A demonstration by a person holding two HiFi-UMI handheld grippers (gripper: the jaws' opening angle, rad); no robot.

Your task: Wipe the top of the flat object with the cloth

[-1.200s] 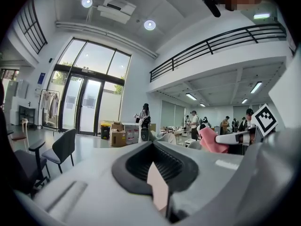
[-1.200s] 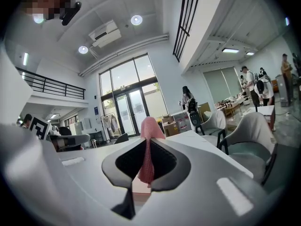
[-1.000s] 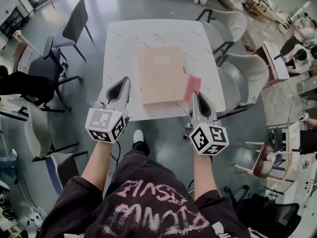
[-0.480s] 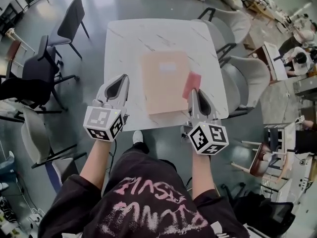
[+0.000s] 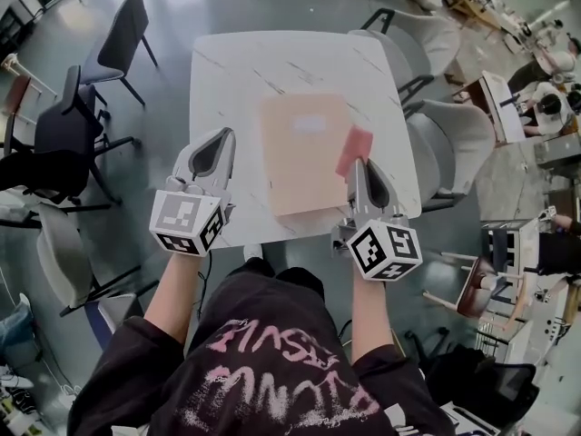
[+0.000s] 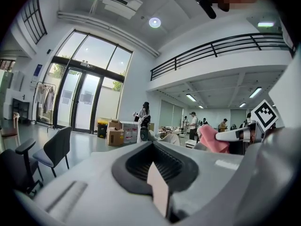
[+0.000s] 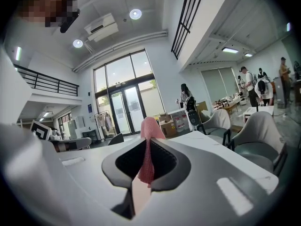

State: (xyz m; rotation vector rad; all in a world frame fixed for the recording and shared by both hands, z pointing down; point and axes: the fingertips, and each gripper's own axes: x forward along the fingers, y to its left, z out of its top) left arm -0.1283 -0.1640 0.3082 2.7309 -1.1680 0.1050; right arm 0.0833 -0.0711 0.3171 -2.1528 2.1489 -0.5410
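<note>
We see the tan board (image 5: 304, 153) lying flat on the white worktop (image 5: 236, 71), long side running away from us. It sits right of centre. Its near edge is close to the worktop's near edge, and a pale label shows on its far half.

The pink cloth (image 5: 354, 150) hangs at the board's right edge, and we cannot tell whether it touches the surface. The right gripper (image 5: 359, 166) holds it: in the right gripper view its fingers (image 7: 197, 173) are closed on a fold of the cloth, which sticks up past the tips.

The left gripper (image 5: 222, 139) is over the near left part of the worktop, beside the board and apart from it. In the left gripper view its fingers (image 6: 84, 192) are pressed together with nothing between them.

The worktop is bare to the left of the board and across the whole far strip, so those sides are open. On the right only a narrow margin lies between the board and the worktop's edge.

Two pale chairs (image 5: 454, 125) stand just beside that right edge. Dark chairs (image 5: 127, 30) stand well apart on the left, with grey floor (image 5: 172, 116) between them and the worktop.
</note>
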